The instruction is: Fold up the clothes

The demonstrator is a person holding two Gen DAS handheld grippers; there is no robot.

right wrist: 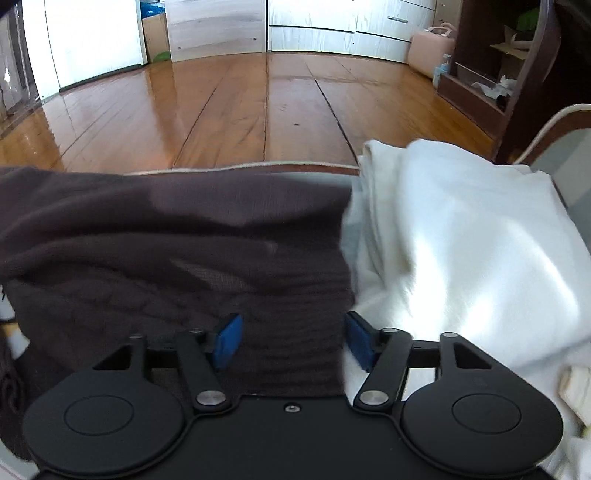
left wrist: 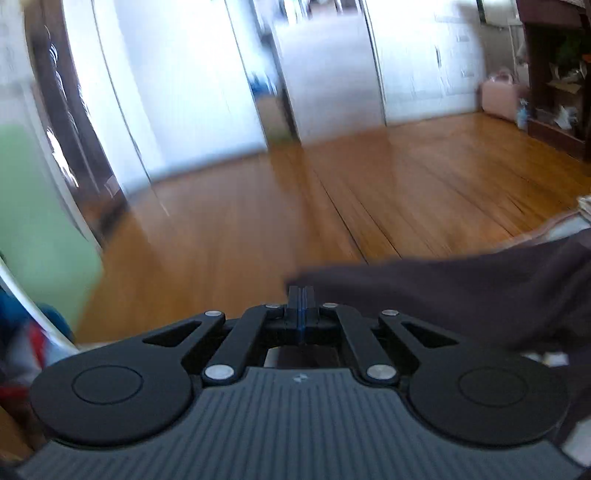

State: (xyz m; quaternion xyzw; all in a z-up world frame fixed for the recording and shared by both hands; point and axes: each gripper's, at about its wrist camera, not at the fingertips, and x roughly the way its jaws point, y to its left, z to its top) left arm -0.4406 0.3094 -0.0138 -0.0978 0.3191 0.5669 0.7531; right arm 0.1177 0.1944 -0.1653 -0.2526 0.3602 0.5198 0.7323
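Observation:
A dark brown garment lies spread over the grey surface, rumpled, with its far edge near the surface's rim. My right gripper stands open low over it; a strip of the dark cloth runs between the blue pads. In the left wrist view, which is blurred, my left gripper is shut, with the edge of the dark garment reaching right up to its tips and stretching off to the right, raised over the floor. A white garment lies folded beside the dark one on the right.
Wooden floor spreads beyond the surface. A dark shelf unit and a pink bag stand at the far right, white cupboards along the back wall. A green panel and coloured cloth are at the left.

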